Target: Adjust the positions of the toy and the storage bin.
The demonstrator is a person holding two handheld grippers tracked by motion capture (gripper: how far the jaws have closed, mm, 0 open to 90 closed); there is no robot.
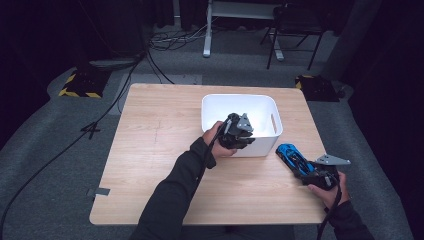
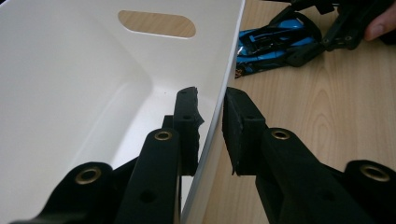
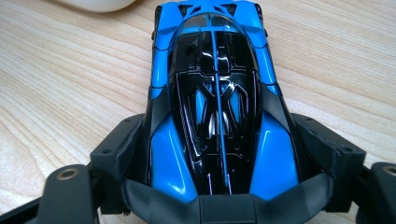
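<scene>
A white bin [image 1: 239, 105] stands on the wooden table [image 1: 150, 160], toward the far right part of the top, its near wall close to the middle. The left gripper [image 1: 243, 136] sits at that near wall. In the left gripper view its jaws straddle the wall of the bin [image 2: 93, 84], one pad inside and one outside, pinching the thin white rim between them; the inner pad [image 2: 189, 116] partly hides behind the wall's edge, and the bottom of the bin is cut off below. An oval handle slot [image 2: 156, 24] opens in the far wall, with wood showing through it.

A blue and black toy car [image 1: 292, 157] lies on the table just right of the bin's near right corner, near the table's right edge. The right gripper [image 1: 311, 172] holds it by the tail: in the right gripper view the jaws press against both flanks of the car [image 3: 215, 107], whose rear end is hidden under the black crossbar at the bottom, and its wheels cannot be made out. The nose points toward a white curve of the bin [image 3: 95, 4], cut off at the top.

In the left gripper view the car [image 2: 275, 46] shows beyond the bin, and the right gripper [image 2: 345, 28] is cropped at the upper corner, a fingertip beside it.
</scene>
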